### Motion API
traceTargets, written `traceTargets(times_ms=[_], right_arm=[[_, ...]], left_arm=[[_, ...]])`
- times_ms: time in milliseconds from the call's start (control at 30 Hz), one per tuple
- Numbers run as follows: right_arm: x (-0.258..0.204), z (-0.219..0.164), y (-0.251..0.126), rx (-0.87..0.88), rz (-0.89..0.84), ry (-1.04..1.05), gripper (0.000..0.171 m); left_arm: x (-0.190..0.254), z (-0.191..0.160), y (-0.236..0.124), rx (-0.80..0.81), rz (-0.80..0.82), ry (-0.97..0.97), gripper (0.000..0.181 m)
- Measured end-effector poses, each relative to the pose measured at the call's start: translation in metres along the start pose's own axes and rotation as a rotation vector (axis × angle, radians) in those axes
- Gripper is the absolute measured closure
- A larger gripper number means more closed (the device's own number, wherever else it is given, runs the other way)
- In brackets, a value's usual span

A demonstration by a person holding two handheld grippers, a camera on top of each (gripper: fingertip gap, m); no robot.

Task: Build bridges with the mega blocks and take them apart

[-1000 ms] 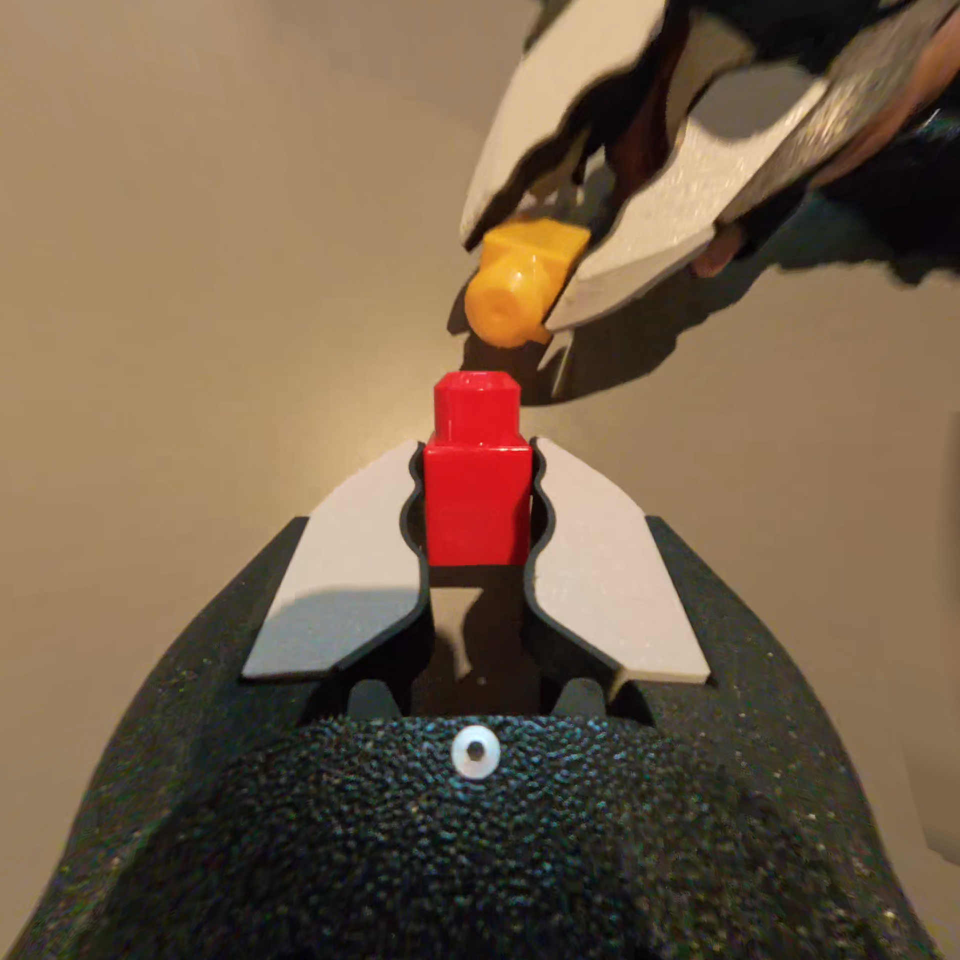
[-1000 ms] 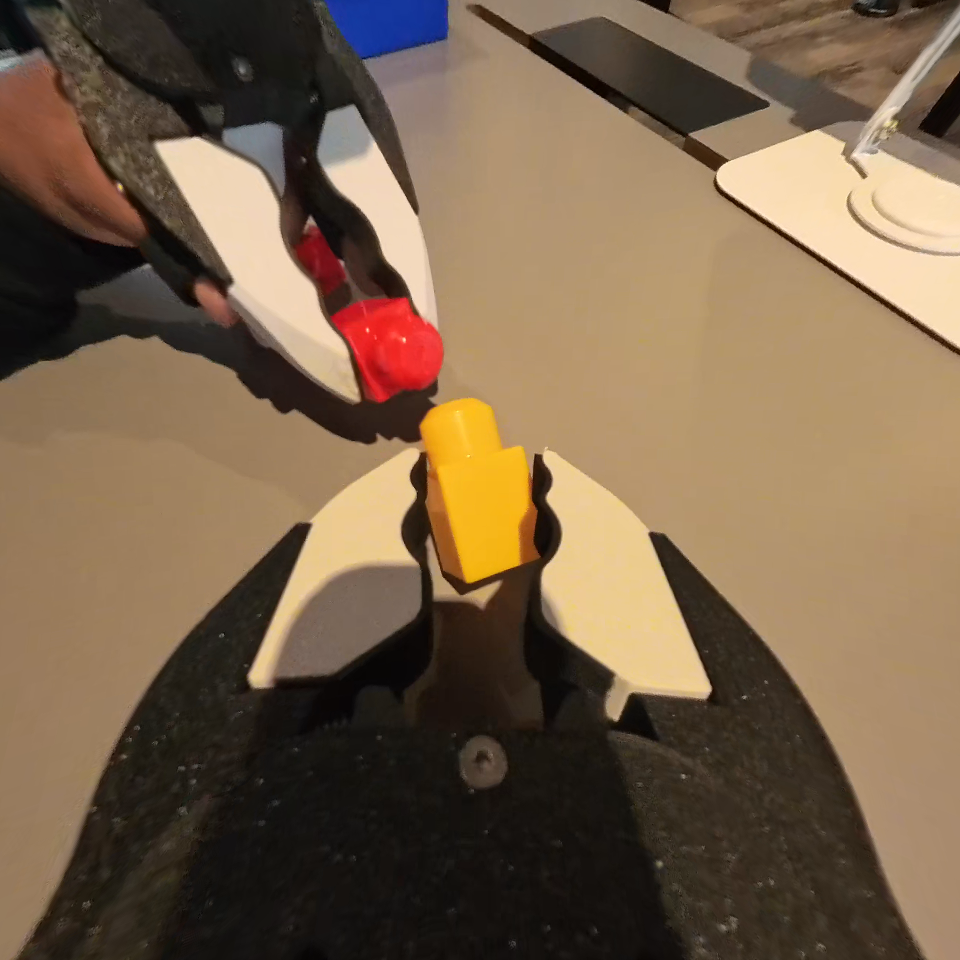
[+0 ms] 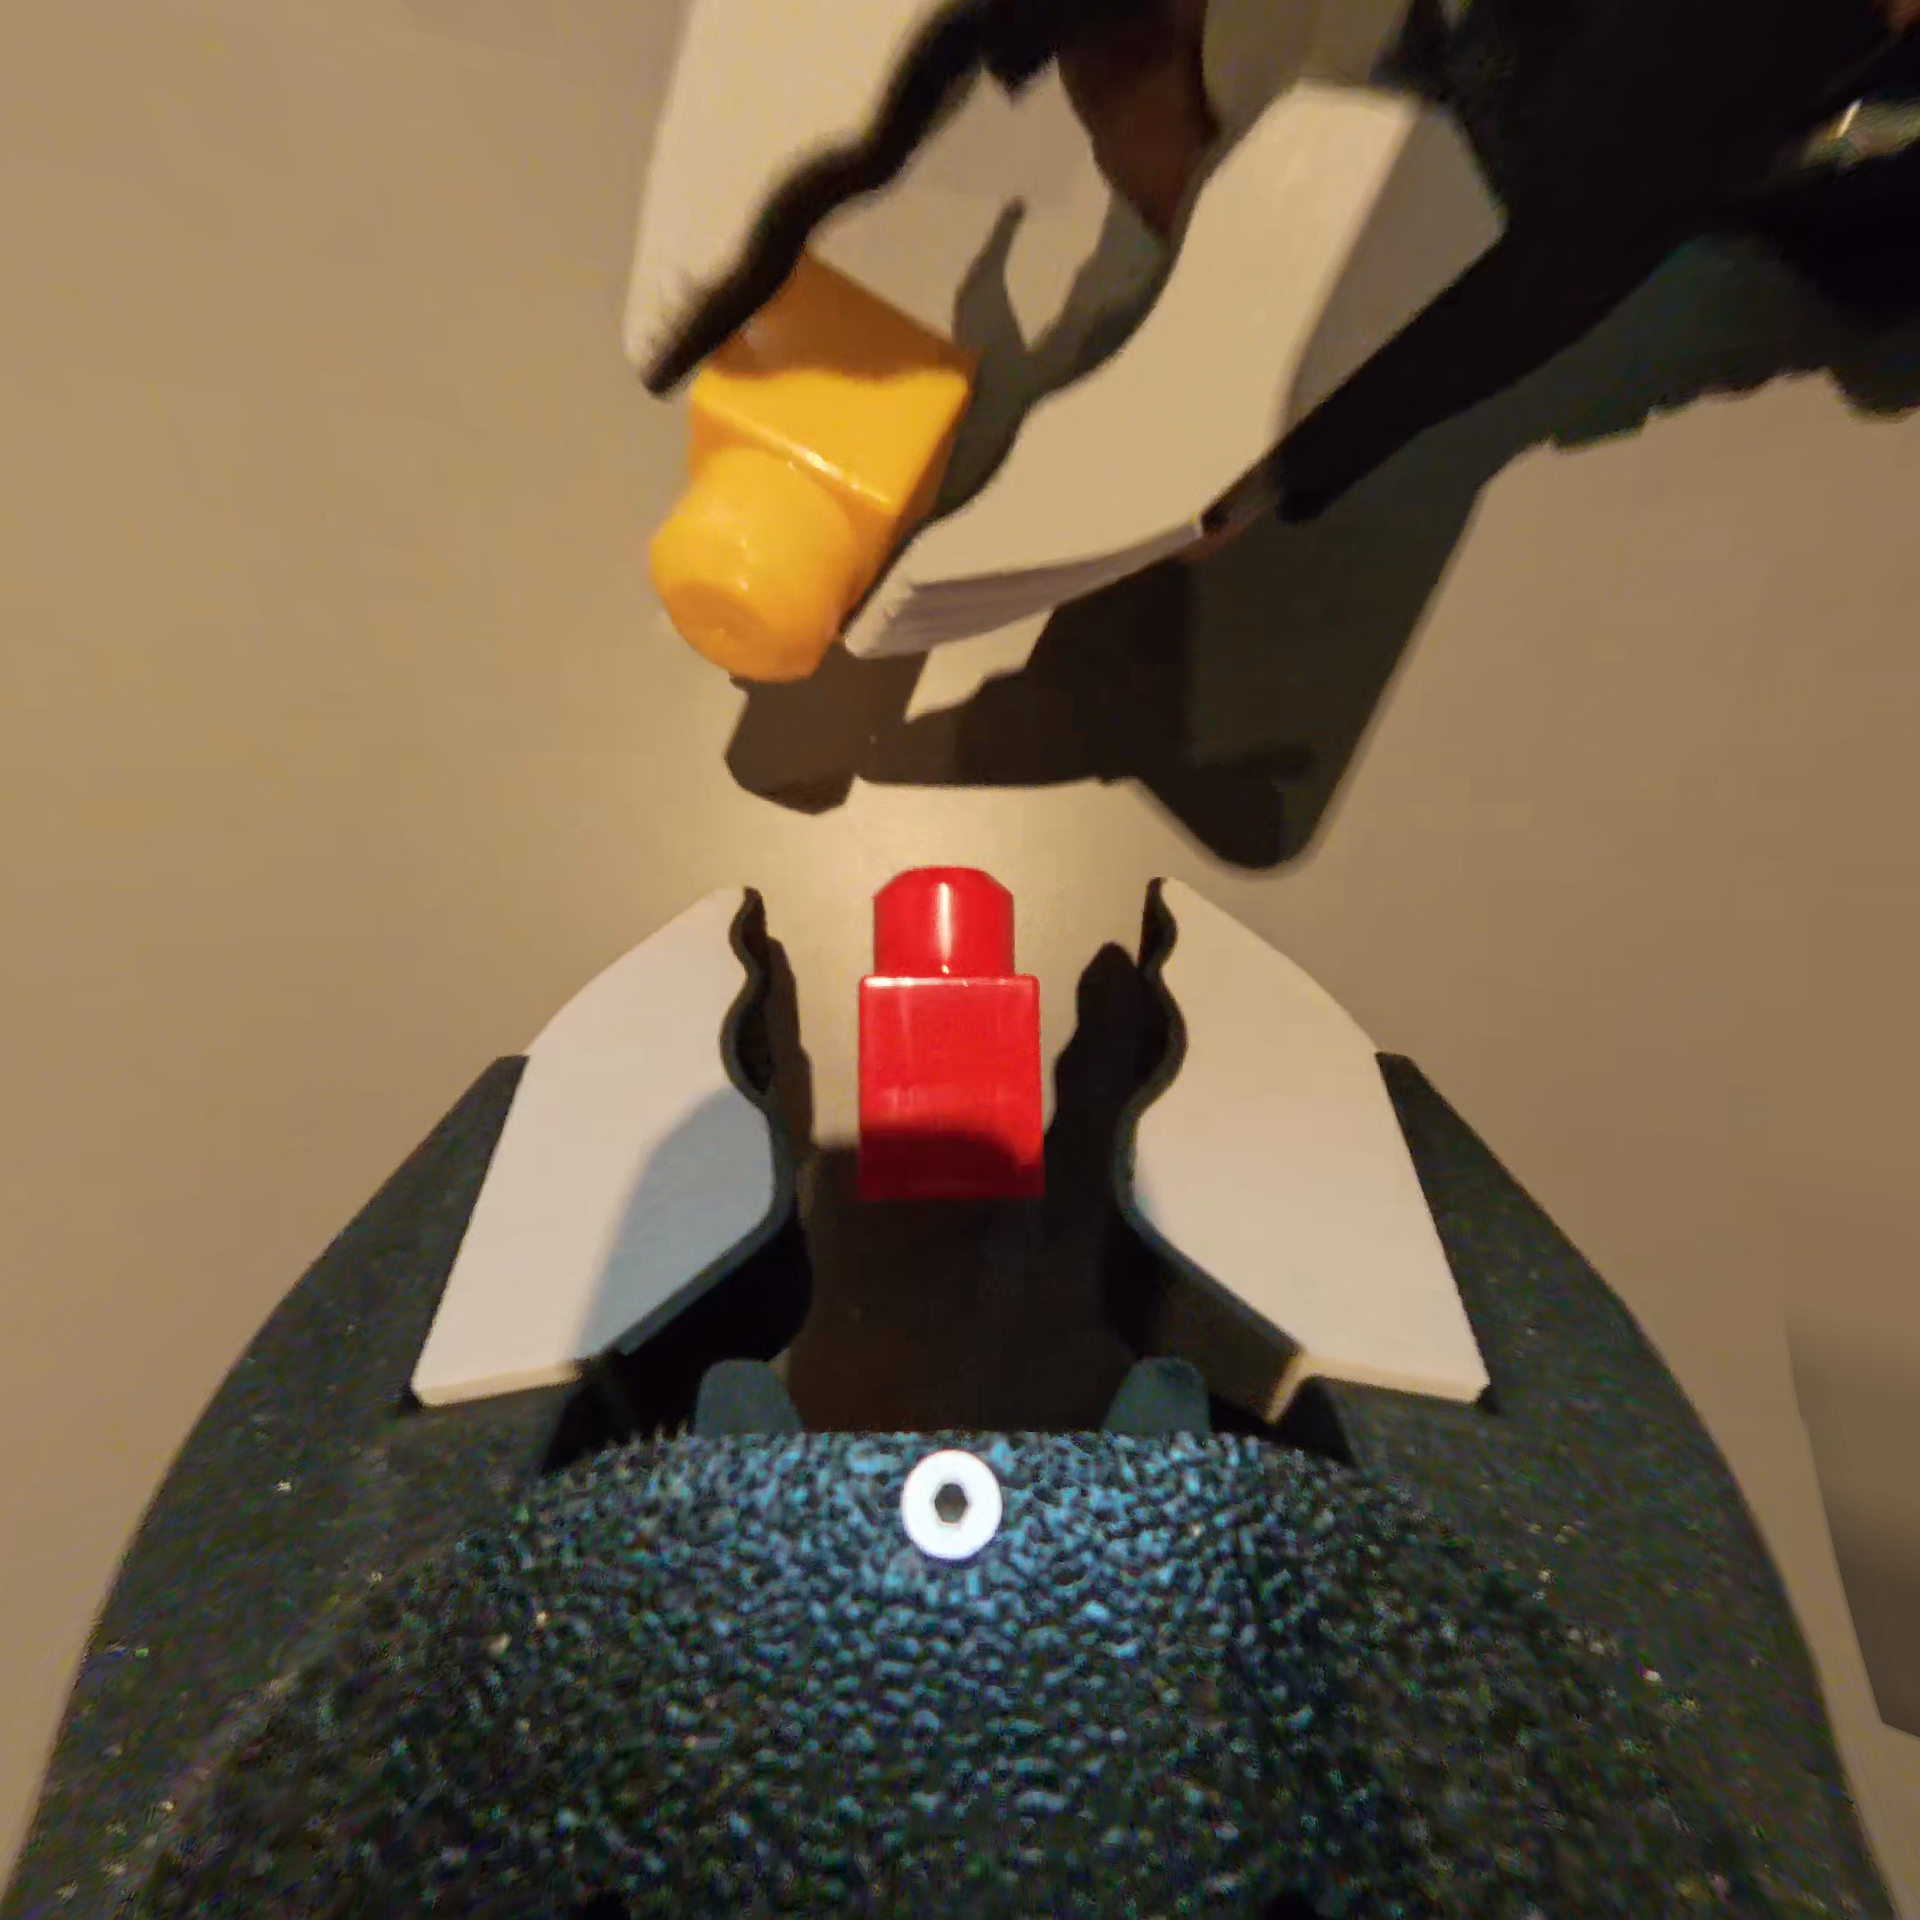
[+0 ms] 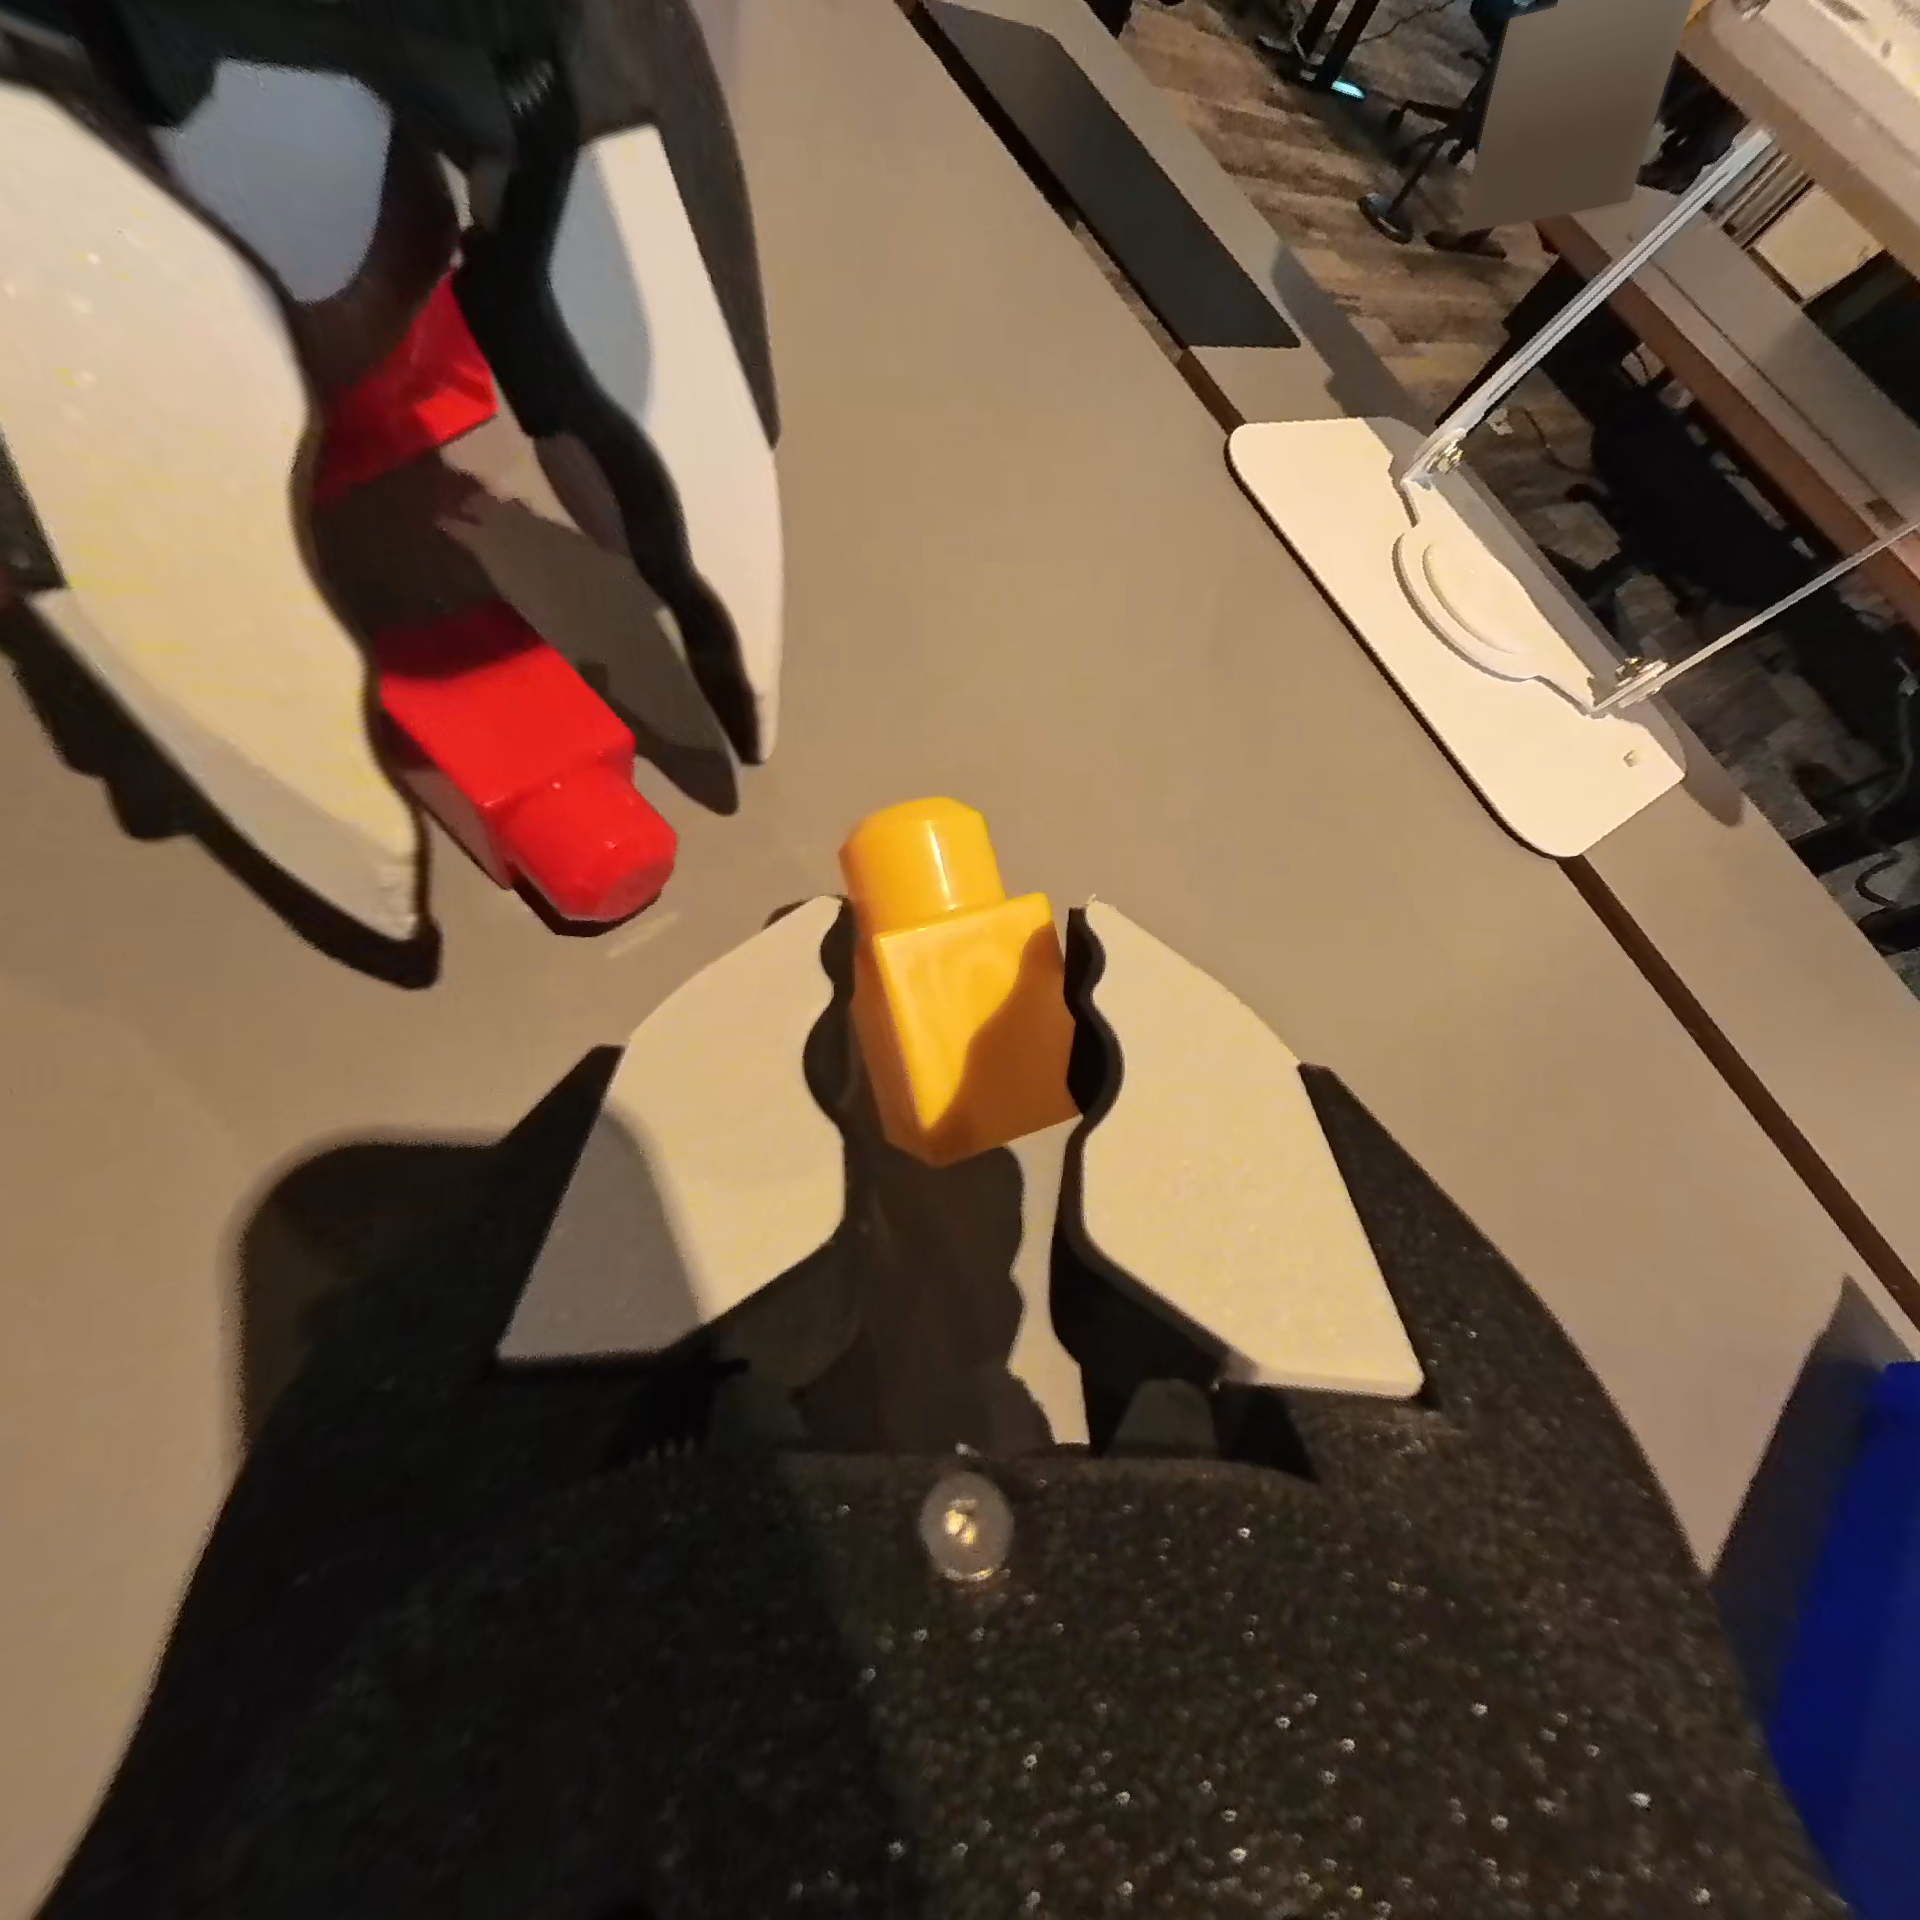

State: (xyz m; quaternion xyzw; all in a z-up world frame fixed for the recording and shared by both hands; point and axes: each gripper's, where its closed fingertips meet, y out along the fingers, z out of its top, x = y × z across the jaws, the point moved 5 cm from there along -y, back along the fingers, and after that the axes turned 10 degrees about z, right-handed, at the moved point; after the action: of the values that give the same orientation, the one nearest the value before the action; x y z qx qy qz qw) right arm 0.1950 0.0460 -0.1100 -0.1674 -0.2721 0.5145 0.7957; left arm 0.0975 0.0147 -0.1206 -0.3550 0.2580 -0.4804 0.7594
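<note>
Two small blocks are in play over a bare grey table (image 4: 1039, 520). On the left, the left gripper (image 3: 951, 904) has its fingers spread wide, with clear gaps on both sides of the red block (image 3: 951, 1081). That block lies on its side on the table between them, its round stud pointing forward. To the right, the right gripper (image 4: 961, 914) pinches the yellow block (image 4: 961, 1029) between its fingers. This block is tilted, lifted off the table, and its stud points toward the red one. The two blocks are near each other but apart. Farther right, at the table's edge, stands a white flat base (image 4: 1455, 634) carrying a clear plastic panel (image 4: 1662, 436). A blue object (image 4: 1839, 1621) shows blurred at the right edge.
</note>
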Motion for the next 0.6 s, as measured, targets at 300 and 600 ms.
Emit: traceTargets(times_ms=[300,600], right_arm=[[-0.003,0.010,-0.002,0.072,-0.054,-0.068,0.132],[-0.015,0.030,-0.014,0.173,-0.185,-0.272,0.132]], left_arm=[[-0.023,0.026,-0.032,0.330,0.053,-0.293,0.138],[-0.018,0.031,-0.029,0.418,-0.191,-0.527,0.141]])
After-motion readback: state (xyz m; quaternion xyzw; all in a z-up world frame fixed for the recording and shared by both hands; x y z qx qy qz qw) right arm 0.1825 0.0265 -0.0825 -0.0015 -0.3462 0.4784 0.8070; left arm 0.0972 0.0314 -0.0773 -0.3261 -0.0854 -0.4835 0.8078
